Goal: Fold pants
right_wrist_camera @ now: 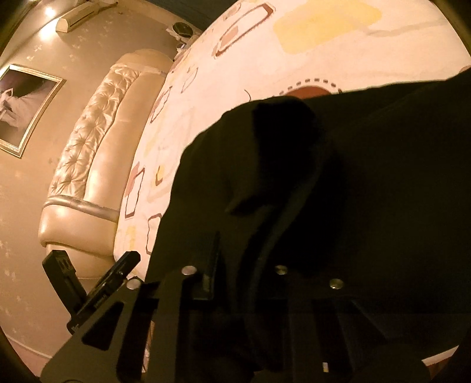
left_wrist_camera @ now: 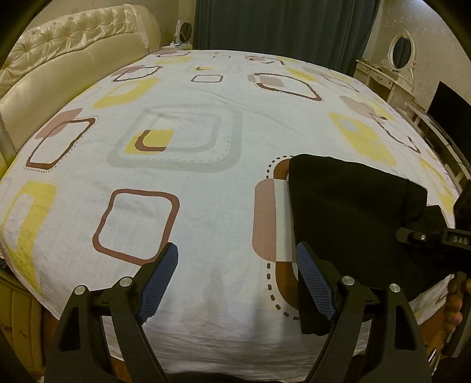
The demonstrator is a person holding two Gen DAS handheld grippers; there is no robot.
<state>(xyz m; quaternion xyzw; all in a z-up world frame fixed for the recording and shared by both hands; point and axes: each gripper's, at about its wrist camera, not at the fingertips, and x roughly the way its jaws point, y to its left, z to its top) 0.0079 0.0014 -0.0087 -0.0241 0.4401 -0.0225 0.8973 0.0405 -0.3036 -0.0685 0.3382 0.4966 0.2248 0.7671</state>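
The black pants (left_wrist_camera: 353, 224) lie bunched at the near right corner of the bed, over the patterned sheet (left_wrist_camera: 206, 176). My left gripper (left_wrist_camera: 235, 282) is open and empty, its blue pads (left_wrist_camera: 159, 282) spread wide, just left of the pants' near edge; the right pad touches the cloth. In the right wrist view the black pants (right_wrist_camera: 338, 191) fill most of the frame and drape over my right gripper (right_wrist_camera: 244, 282). Its fingers stand close together with cloth between them. The right gripper's body shows at the left wrist view's right edge (left_wrist_camera: 441, 238).
A cream tufted headboard (left_wrist_camera: 59, 59) runs along the far left of the bed. Dark curtains (left_wrist_camera: 279, 26) hang behind it. A white dressing table with a mirror (left_wrist_camera: 394, 67) and a dark screen (left_wrist_camera: 447, 103) stand to the right. A framed picture (right_wrist_camera: 23, 106) hangs on the wall.
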